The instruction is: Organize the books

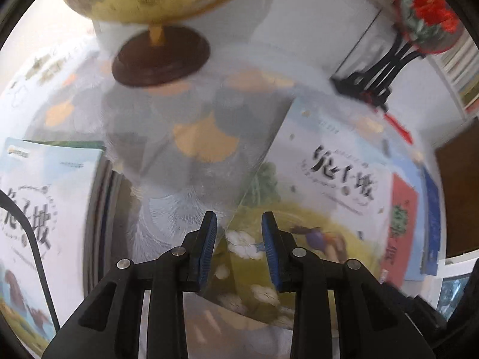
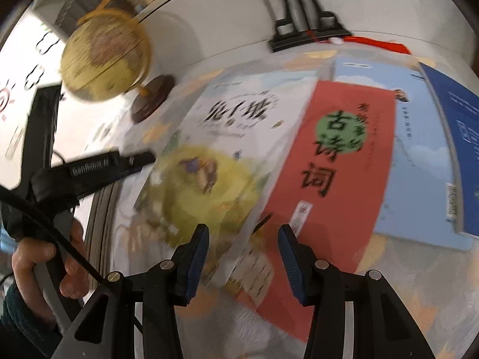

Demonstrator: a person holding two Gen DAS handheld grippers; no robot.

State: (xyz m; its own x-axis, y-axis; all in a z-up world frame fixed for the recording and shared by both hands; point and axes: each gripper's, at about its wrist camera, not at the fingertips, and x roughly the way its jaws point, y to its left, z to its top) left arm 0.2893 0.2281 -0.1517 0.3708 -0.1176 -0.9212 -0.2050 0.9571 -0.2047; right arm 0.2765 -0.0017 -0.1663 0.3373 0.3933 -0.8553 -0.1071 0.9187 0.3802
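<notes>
Red book (image 2: 329, 161) reads 古诗词; L gripper (image 1: 239, 224), R gripper (image 2: 243, 239) fingers apart, empty.

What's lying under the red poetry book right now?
The red book rests on a light-blue book, which sticks out on its right; the rabbit-title book overlaps its left edge. Anything beneath the red cover's middle is hidden.

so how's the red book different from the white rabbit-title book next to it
The red book has a plain red cover with a green circle behind its title; the white book has a pale cover with a yellow-green painted scene below its title. The white book overlaps the red book's left edge, so the red book lies lower in the pile. Both lie flat, face up, with black Chinese titles, on the patterned tablecloth.
</notes>
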